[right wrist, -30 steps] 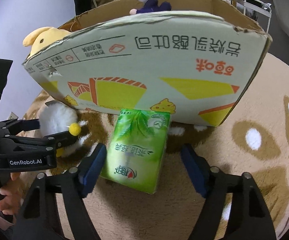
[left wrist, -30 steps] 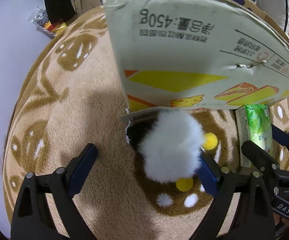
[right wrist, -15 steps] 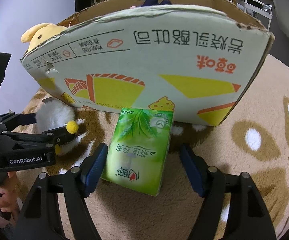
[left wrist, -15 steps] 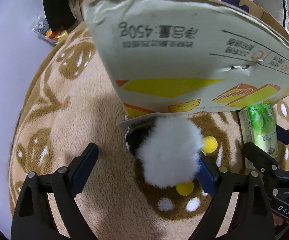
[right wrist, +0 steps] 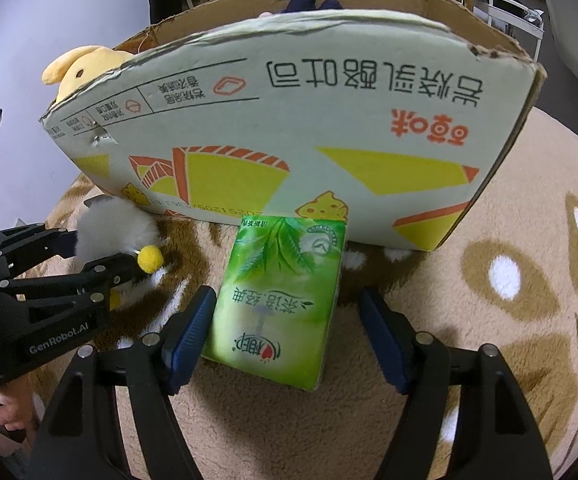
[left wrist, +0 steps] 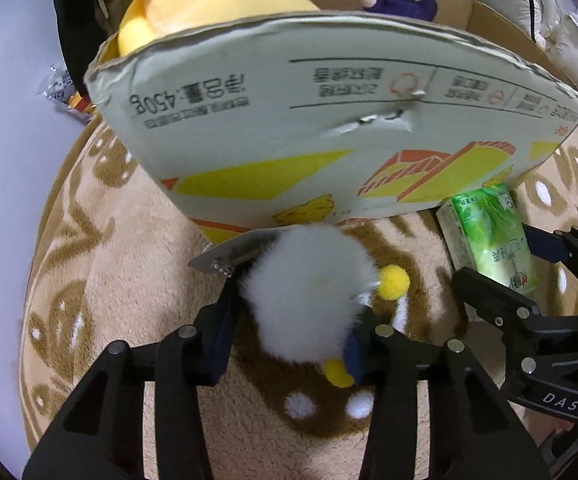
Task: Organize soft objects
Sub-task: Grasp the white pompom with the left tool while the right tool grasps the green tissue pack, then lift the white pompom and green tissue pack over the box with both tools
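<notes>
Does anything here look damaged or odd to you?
Yes: the cardboard box is battered. Its front wall has a small torn puncture near the printed labels, its top edge is ragged, and all its printing reads upside down. The green tissue pack lies on the rug outside it.

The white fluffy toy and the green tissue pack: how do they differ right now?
The white fluffy toy is round and furry with yellow pom-poms; the green tissue pack is flat, boxy and printed. The left gripper is shut on the toy; the right gripper straddles the pack, open. Both are beside the cardboard box on the rug.
</notes>
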